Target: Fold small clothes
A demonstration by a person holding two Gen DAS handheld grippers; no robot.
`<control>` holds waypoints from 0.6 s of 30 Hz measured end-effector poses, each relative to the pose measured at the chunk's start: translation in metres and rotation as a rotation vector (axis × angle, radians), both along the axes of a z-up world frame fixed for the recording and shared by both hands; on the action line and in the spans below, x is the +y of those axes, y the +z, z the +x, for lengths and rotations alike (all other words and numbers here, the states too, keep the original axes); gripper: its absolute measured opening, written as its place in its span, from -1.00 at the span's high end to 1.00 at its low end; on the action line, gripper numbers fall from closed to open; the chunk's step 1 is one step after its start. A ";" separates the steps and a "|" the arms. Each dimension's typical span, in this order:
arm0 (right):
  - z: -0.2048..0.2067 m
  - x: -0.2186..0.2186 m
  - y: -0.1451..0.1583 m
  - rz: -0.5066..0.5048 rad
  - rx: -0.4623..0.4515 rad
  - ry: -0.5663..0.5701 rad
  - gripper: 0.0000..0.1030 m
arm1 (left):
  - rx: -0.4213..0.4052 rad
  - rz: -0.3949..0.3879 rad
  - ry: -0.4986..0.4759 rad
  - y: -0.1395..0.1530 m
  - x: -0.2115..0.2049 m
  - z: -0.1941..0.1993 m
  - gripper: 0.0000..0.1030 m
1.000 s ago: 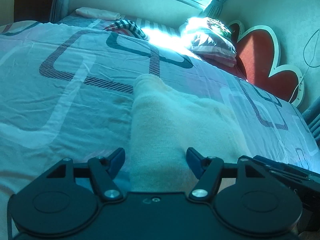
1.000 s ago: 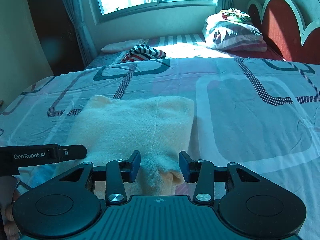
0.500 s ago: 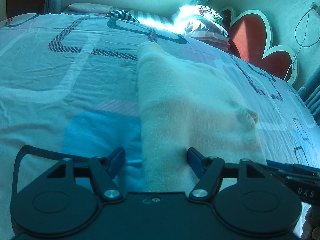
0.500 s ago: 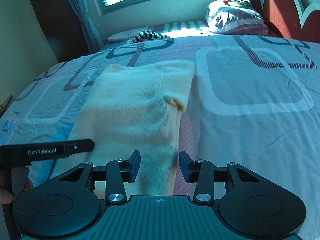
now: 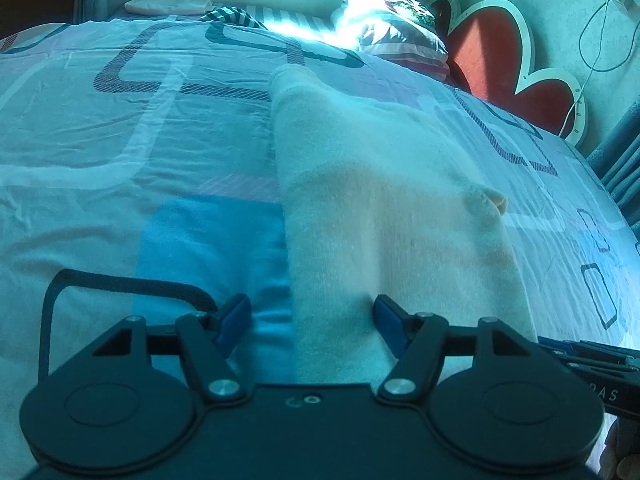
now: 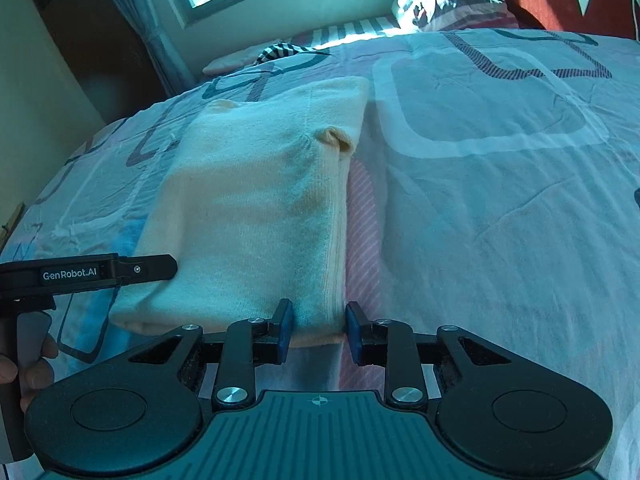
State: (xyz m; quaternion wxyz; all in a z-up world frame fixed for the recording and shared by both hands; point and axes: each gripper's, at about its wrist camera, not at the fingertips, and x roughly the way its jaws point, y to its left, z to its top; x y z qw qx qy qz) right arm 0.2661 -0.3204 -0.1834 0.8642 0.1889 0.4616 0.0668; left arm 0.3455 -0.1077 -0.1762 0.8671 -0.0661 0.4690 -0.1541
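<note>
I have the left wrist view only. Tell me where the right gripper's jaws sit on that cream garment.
Observer: The right gripper straddles the near right corner of the cream garment. Its jaws have just been closing, with that corner between them.
Operator: Say whether it has clamped.
Observer: Not yet, as far as I can see. A thin gap shows beside the outer pad.
Operator: Report the near hem; my gripper hides it.
Observer: It is a thick folded edge lying flat on the bed sheet, running from the right gripper towards the left gripper's finger.
</note>
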 end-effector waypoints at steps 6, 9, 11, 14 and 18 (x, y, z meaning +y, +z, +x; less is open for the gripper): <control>-0.002 0.006 0.020 -0.062 -0.023 -0.083 -0.02 | 0.000 -0.021 -0.057 0.002 0.003 0.005 -0.30; 0.003 0.011 0.028 -0.074 -0.042 -0.101 -0.07 | -0.006 -0.038 -0.073 0.006 0.007 0.010 -0.31; 0.008 0.012 0.032 -0.074 -0.047 -0.111 -0.14 | -0.012 -0.054 -0.074 0.011 0.009 0.012 -0.32; 0.018 0.012 0.038 -0.056 -0.056 -0.121 -0.35 | -0.031 -0.076 -0.072 0.021 0.009 0.021 -0.40; 0.042 0.006 0.039 -0.039 -0.063 -0.123 -0.46 | -0.015 -0.105 -0.039 0.022 0.005 0.040 -0.44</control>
